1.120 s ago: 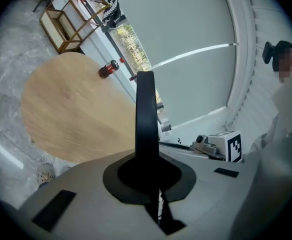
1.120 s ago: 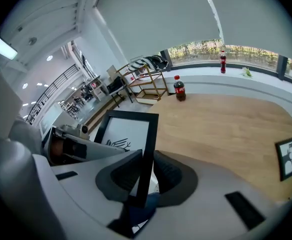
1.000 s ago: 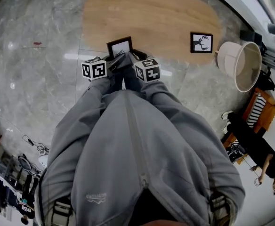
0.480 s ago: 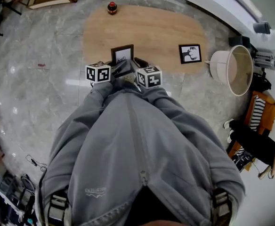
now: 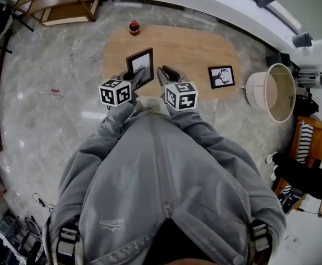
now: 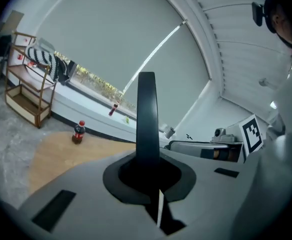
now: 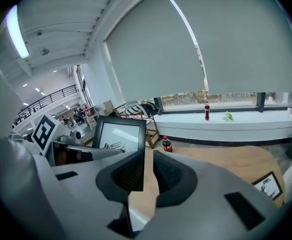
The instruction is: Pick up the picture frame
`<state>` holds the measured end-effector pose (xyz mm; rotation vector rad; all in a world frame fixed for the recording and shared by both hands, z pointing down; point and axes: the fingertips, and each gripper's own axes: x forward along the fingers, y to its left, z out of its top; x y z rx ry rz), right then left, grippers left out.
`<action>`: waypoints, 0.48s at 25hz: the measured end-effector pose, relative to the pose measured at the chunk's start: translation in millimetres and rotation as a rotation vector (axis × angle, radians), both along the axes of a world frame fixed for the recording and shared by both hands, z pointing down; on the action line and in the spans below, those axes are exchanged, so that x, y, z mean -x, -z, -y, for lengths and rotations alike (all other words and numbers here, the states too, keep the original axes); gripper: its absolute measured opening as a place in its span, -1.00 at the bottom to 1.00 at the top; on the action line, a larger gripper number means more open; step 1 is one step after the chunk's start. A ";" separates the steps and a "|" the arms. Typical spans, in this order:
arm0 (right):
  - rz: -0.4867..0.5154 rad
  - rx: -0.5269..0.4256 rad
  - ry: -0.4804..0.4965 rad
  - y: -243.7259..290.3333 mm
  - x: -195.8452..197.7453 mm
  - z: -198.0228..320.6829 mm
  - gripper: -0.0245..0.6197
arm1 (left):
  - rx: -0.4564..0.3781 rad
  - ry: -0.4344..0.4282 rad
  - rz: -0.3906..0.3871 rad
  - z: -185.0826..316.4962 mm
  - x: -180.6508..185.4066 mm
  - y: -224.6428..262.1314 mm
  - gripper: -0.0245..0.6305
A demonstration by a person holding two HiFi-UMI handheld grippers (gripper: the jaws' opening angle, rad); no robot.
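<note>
A black picture frame with a white print hangs above the oval wooden table, upright and tilted. My left gripper is shut on its lower edge. In the left gripper view the frame stands edge-on, rising from between the jaws of the left gripper. My right gripper hovers just right of the frame, apart from it. Its jaws in the right gripper view stand apart with only the table showing in the gap. That view also shows the frame at the left.
A second black frame lies flat on the table's right end. A cola bottle stands at the table's far edge. A white round tub sits on the floor to the right, a wooden shelf at the far left.
Both grippers have risen, and the frame has come up off the table's near edge in the left gripper. The two grippers now stand a little further apart.
</note>
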<state>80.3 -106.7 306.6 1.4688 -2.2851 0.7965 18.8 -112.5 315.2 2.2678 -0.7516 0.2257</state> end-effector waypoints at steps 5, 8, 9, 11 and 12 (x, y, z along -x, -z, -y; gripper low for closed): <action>-0.035 -0.130 -0.012 54.7 -2.4 12.5 -0.72 | -0.139 0.086 0.040 16.3 9.9 51.8 -0.85; -0.053 -0.204 -0.016 86.4 1.4 17.6 -0.74 | -0.225 0.120 0.053 23.3 15.3 85.2 -0.85; -0.060 -0.235 -0.016 98.1 2.1 18.8 -0.75 | -0.251 0.130 0.058 25.3 16.0 96.2 -0.85; -0.083 -0.304 -0.013 122.8 2.6 19.6 -0.76 | -0.297 0.149 0.072 27.9 15.7 117.1 -0.85; -0.095 -0.337 -0.011 134.9 2.5 19.4 -0.76 | -0.320 0.156 0.080 28.3 15.1 127.3 -0.85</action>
